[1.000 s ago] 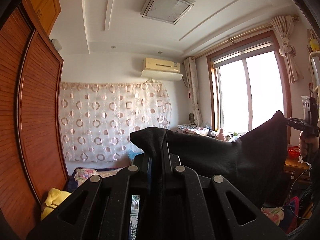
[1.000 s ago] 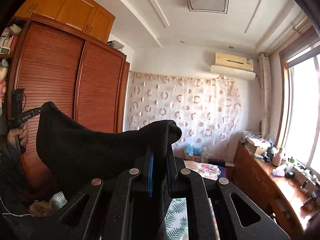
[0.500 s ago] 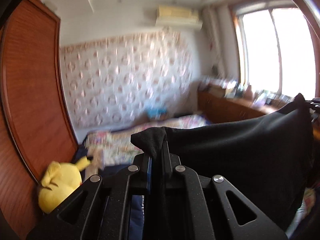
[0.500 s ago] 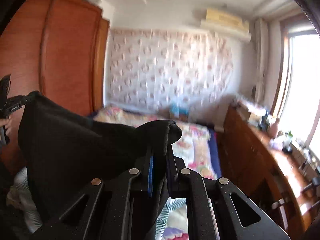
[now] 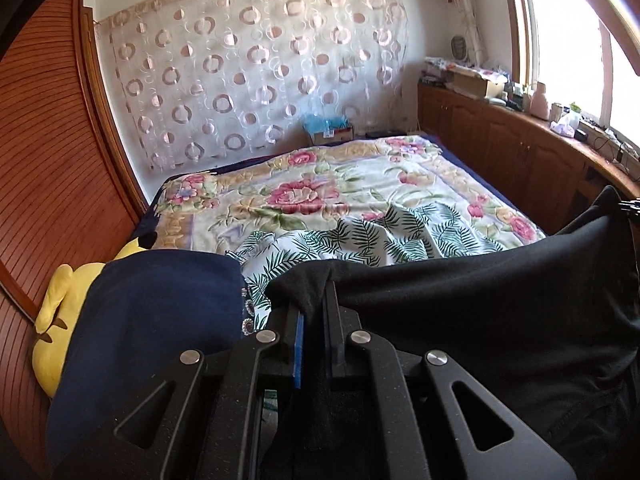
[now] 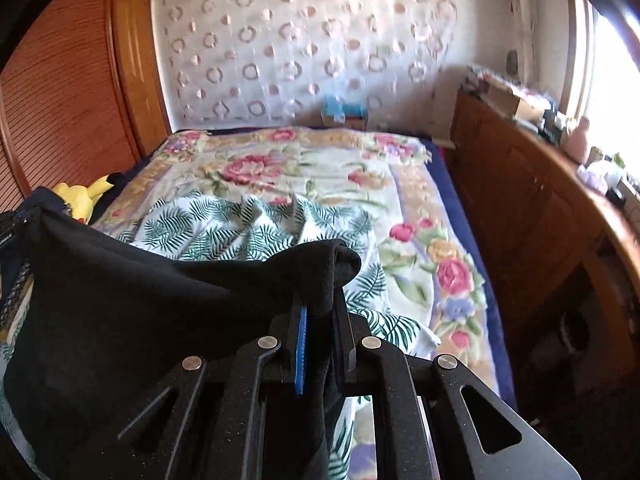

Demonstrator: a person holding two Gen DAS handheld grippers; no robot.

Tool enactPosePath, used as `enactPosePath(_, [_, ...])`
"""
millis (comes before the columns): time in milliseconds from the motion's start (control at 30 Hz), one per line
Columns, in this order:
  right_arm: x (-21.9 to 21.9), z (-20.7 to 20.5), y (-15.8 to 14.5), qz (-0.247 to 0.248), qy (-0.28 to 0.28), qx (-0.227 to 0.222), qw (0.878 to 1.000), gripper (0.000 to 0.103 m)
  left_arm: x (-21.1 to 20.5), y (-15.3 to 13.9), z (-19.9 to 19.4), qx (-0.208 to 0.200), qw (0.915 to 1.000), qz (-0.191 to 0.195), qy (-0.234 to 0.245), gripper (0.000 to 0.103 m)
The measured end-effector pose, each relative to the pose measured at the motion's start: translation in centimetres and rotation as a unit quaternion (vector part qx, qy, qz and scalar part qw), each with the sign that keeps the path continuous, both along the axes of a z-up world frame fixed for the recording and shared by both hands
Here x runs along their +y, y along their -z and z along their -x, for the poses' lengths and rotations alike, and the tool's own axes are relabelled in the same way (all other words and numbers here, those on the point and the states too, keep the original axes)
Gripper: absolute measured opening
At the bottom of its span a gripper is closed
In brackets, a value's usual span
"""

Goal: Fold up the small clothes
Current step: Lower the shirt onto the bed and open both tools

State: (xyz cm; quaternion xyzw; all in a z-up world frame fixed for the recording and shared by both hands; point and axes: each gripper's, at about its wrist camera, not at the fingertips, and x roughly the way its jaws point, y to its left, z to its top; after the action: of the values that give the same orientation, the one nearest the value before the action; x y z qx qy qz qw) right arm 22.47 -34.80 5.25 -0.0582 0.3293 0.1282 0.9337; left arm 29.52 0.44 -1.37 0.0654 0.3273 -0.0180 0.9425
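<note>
A black garment (image 5: 480,300) hangs stretched between my two grippers above the bed. My left gripper (image 5: 314,304) is shut on one top corner of it. My right gripper (image 6: 318,300) is shut on the other top corner, and the cloth (image 6: 140,312) sags to the left in the right wrist view. The right gripper's tip shows at the far right edge of the left wrist view (image 5: 632,210). A dark blue garment (image 5: 152,312) lies at lower left in the left wrist view.
A bed with a floral blanket (image 5: 320,188) lies ahead, with a fern-print cloth (image 6: 248,224) on it. A yellow plush toy (image 5: 56,320) sits at its left by the wooden wardrobe (image 5: 44,160). Wooden cabinets (image 6: 540,200) with clutter run along the right under the window.
Both grippers have tipped down from facing the ceiling and far wall to facing the bed, still holding the black garment stretched between them.
</note>
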Motion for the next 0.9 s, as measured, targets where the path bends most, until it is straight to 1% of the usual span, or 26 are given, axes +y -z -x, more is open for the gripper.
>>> enactPosePath(33, [0.0,-0.5,0.2,0.000,0.000,0.005,1.000,0.010,-0.2,0.1,-0.1,0.003,1.0000,-0.001,0.002,0.008])
enactPosePath(67, [0.0,-1.6,-0.4,-0.001,0.000,0.008,1.000,0.010,-0.1,0.3,-0.6,0.006,1.0000,0.000,0.003,0.008])
enactPosePath(100, [0.3,-2.9,-1.6,-0.002,0.000,0.011,1.000,0.010,-0.2,0.4,-0.7,0.010,0.9999,0.001,0.002,0.012])
enactPosePath(133, [0.4,-3.4,-1.8,-0.001,0.000,0.013,1.000,0.012,-0.2,0.5,-0.7,0.013,0.9999,0.005,0.003,0.013])
enactPosePath(167, [0.1,-3.5,-1.5,0.002,0.001,0.015,1.000,0.016,-0.2,0.6,-0.6,0.017,0.9998,0.010,0.004,0.016])
enactPosePath(200, [0.1,-3.1,-1.4,0.007,0.004,0.015,1.000,0.021,-0.1,0.5,-0.5,0.020,0.9997,0.014,0.006,0.024])
enactPosePath(233, [0.4,-3.0,-1.6,0.012,0.006,0.016,1.000,0.030,-0.1,0.5,0.0,0.021,0.9995,0.020,0.010,0.031])
enactPosePath(267, [0.2,-2.1,-0.5,0.011,0.006,0.017,1.000,0.034,-0.2,0.6,-0.1,0.022,0.9992,0.027,0.016,0.041])
enactPosePath(333, [0.2,-0.7,-0.6,0.005,0.002,0.017,1.000,0.047,-0.2,0.7,1.3,0.031,0.9979,0.047,0.032,0.050])
enactPosePath(400, [0.0,0.5,0.4,0.002,0.000,0.015,1.000,0.048,-0.1,1.0,2.4,0.042,0.9963,0.062,0.043,0.076])
enactPosePath(433, [-0.1,1.6,0.4,-0.002,-0.004,0.014,1.000,0.048,-0.1,1.1,3.2,0.043,0.9955,0.069,0.048,0.080])
enactPosePath(533, [-0.7,4.3,0.7,-0.016,-0.004,0.012,1.000,0.048,0.0,1.5,5.1,0.051,0.9944,0.075,0.054,0.081])
enactPosePath(667, [-1.5,7.8,1.0,-0.031,-0.006,0.023,0.999,0.048,0.1,2.3,7.8,0.057,0.9941,0.078,0.050,0.081])
enactPosePath(733, [-1.8,9.3,1.0,-0.028,-0.004,0.023,0.999,0.048,-0.1,2.8,8.9,0.063,0.9934,0.079,0.053,0.081])
enactPosePath(900, [-2.7,11.7,0.3,-0.017,0.007,0.026,0.999,0.048,-0.6,4.0,10.1,0.077,0.9916,0.079,0.068,0.081])
